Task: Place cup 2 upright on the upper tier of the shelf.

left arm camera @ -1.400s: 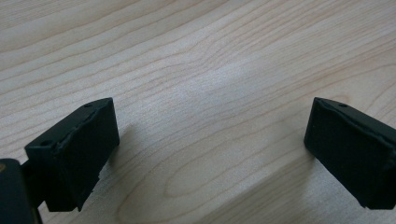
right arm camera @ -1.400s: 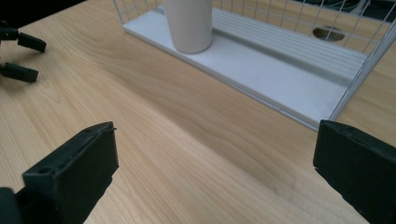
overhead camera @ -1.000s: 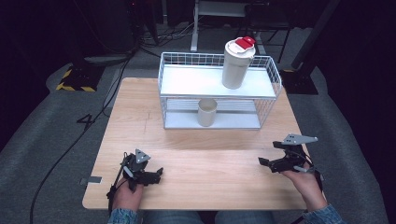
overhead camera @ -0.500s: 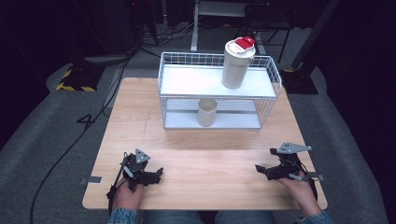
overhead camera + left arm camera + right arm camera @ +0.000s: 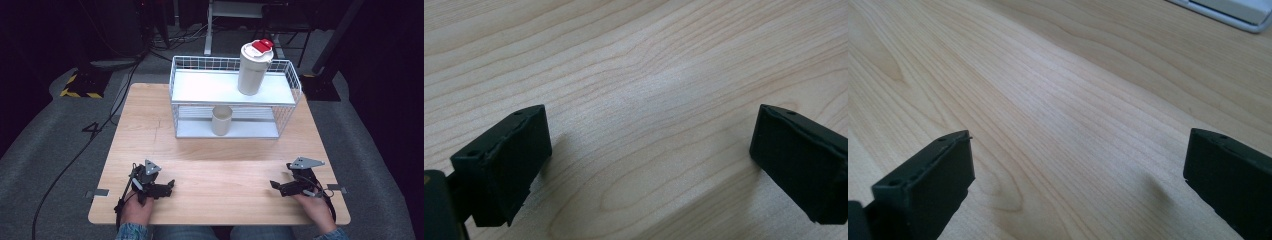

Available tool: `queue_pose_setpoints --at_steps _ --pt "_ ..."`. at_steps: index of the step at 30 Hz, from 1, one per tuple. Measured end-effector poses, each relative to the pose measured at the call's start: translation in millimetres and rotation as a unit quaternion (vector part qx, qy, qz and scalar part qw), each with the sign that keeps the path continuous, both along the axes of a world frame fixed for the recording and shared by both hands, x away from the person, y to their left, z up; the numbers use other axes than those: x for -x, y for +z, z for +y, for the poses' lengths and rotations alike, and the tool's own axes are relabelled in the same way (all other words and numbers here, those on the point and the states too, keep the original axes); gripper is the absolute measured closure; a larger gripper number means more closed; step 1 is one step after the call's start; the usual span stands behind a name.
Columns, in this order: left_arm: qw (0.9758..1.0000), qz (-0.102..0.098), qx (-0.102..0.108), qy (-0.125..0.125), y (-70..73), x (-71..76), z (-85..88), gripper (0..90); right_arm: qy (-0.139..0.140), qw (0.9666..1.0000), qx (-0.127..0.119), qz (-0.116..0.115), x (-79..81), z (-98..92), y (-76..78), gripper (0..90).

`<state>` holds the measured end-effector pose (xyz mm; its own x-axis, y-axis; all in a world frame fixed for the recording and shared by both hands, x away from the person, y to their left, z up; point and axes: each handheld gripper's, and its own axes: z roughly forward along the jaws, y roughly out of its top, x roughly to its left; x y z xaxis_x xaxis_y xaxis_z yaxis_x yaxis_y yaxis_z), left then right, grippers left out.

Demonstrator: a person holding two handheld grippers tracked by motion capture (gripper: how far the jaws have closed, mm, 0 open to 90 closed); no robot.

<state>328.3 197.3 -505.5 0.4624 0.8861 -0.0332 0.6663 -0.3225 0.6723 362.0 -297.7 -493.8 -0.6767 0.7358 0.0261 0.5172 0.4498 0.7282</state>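
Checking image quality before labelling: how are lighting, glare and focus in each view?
High view: table and rack well lit, surroundings almost black. Left gripper view: pale sheen on the wood between the black pads, which look soft. Right gripper view: even light, pads soft, far wood sharper.

On the light wooden table [image 5: 150, 125] stands a white wire two-tier shelf [image 5: 290, 75]. A tall white cylindrical container with a red lid [image 5: 254, 67] stands on its upper tier, a small beige cup [image 5: 221, 120] below. The left hand-held gripper [image 5: 169, 187] and right hand-held gripper [image 5: 276, 187] rest near the table's front edge, well apart.
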Motion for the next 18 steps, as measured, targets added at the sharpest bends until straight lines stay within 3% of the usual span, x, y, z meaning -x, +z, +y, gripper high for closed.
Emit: queue_pose_setpoints --at_steps 9,18 --pt "1.0000 0.000 0.000 0.000 0.0 -0.1 0.0 3.6 -0.012 0.9998 0.017 0.003 -1.5 -0.4 -12.2 0.0" --pt "1.0000 0.001 0.000 0.000 -0.1 -0.3 -0.1 3.1 -0.016 0.9997 0.020 0.001 -0.1 0.7 -12.4 0.0"
